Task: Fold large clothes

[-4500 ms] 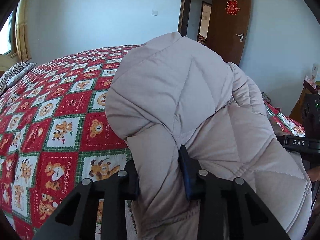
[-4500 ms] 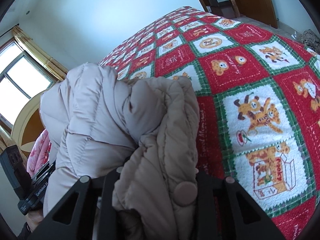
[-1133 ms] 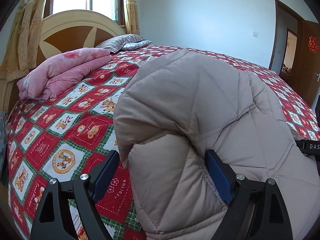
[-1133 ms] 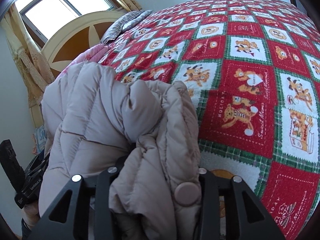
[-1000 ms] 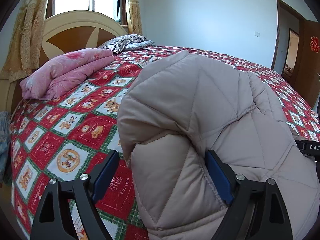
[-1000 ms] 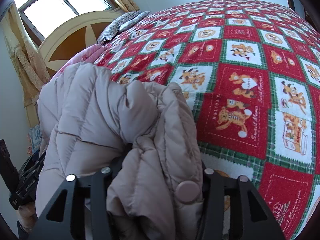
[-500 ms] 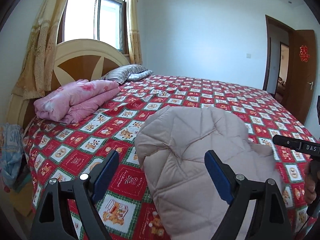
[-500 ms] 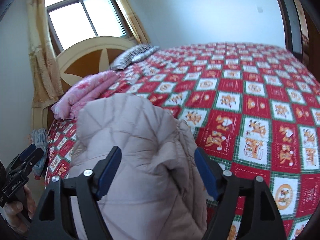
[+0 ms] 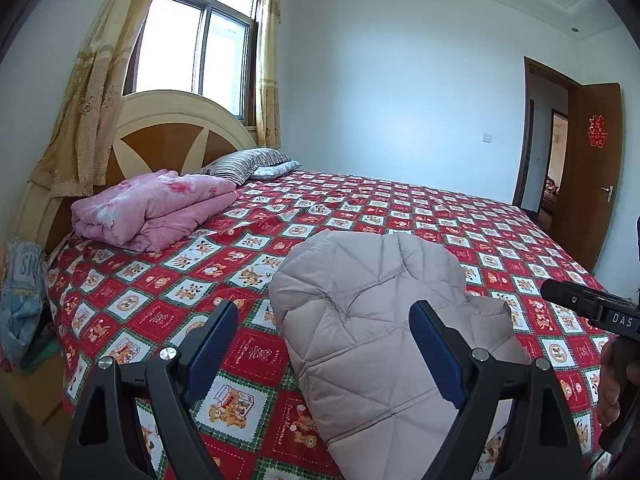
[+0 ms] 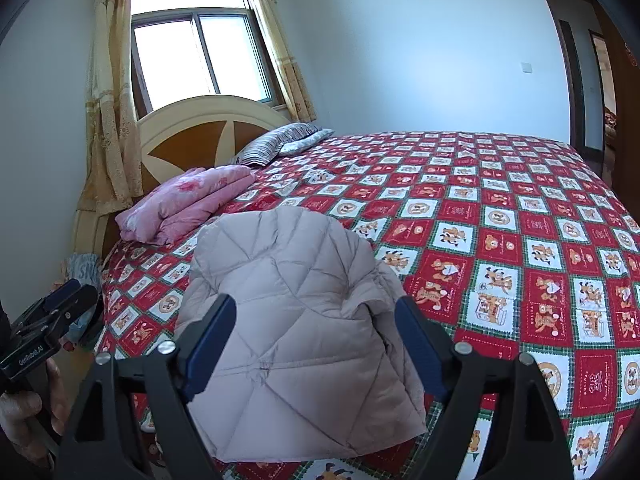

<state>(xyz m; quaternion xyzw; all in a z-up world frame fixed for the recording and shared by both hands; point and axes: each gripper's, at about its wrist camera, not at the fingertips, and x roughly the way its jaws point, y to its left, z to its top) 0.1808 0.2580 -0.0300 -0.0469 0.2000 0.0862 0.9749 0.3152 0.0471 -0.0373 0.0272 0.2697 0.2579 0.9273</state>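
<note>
Lying folded at the bedspread's near edge, about six o'clock from the pink quilt [image 9: 156, 208], the beige quilted puffer jacket [image 9: 376, 320] is no longer clamped: left gripper [image 9: 324, 344] gapes wide, right gripper [image 10: 316, 332] is opening, both withdrawn, suggesting the fold is finished.

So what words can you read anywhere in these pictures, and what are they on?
"DAS": on the right tongs, cut off by the picture's edge.
"GenRobot.AI": on the left tongs, small.
Red paper sign on the door: a character, too blurred to read.
Bedspread squares: writing too small to read.
</note>
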